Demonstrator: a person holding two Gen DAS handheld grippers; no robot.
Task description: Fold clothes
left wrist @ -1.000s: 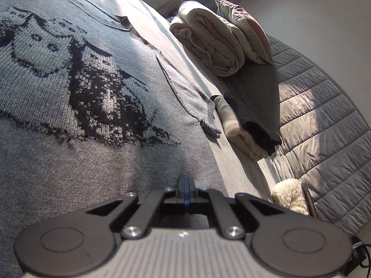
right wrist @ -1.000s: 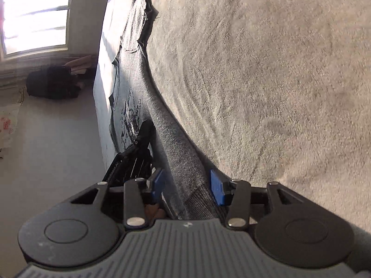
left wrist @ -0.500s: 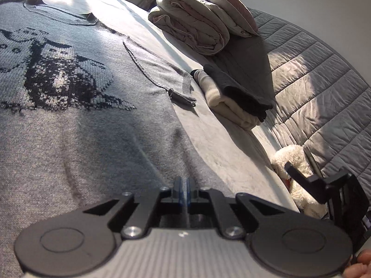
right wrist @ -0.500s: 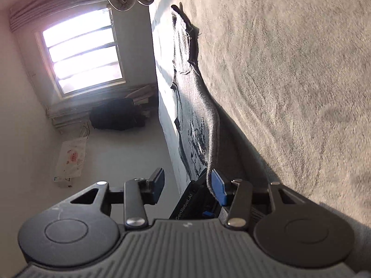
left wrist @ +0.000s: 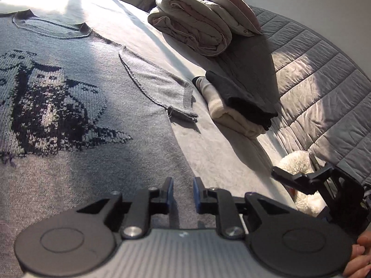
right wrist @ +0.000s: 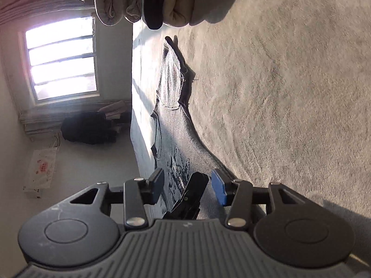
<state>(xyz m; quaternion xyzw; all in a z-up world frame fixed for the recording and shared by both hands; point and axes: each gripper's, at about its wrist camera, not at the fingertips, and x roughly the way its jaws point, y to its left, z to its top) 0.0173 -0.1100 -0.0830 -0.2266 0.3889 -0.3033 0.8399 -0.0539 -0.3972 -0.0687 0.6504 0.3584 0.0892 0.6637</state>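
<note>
The left gripper [left wrist: 182,191] has its jaws apart with nothing between them, low over the hem edge of the grey sweater [left wrist: 76,106], which lies flat on the bed [left wrist: 222,157]. The sweater spreads ahead and to the left of this gripper, its dark knitted owl pattern [left wrist: 51,111] facing up and its neckline [left wrist: 51,26] at the far end. One sleeve [left wrist: 160,85] is folded in across the body, its cuff pointing to the right, ahead of the gripper.

Further ahead and to the right sits a folded stack of clothes [left wrist: 236,106], a dark piece on top of a cream one. Beyond it are a rolled duvet [left wrist: 192,30] and a pillow [left wrist: 229,4] leaning on it. A quilted grey headboard [left wrist: 324,78] runs along the right side, with a white fluffy toy [left wrist: 299,164] at its foot.

The right gripper [right wrist: 187,185] also has its jaws apart and grips nothing. In its view the sweater [right wrist: 176,139] lies straight ahead along the edge of the bed [right wrist: 289,92], and part of the left gripper's black frame shows between its fingers. To the left are the floor [right wrist: 92,166] and a bright window [right wrist: 62,60].
</note>
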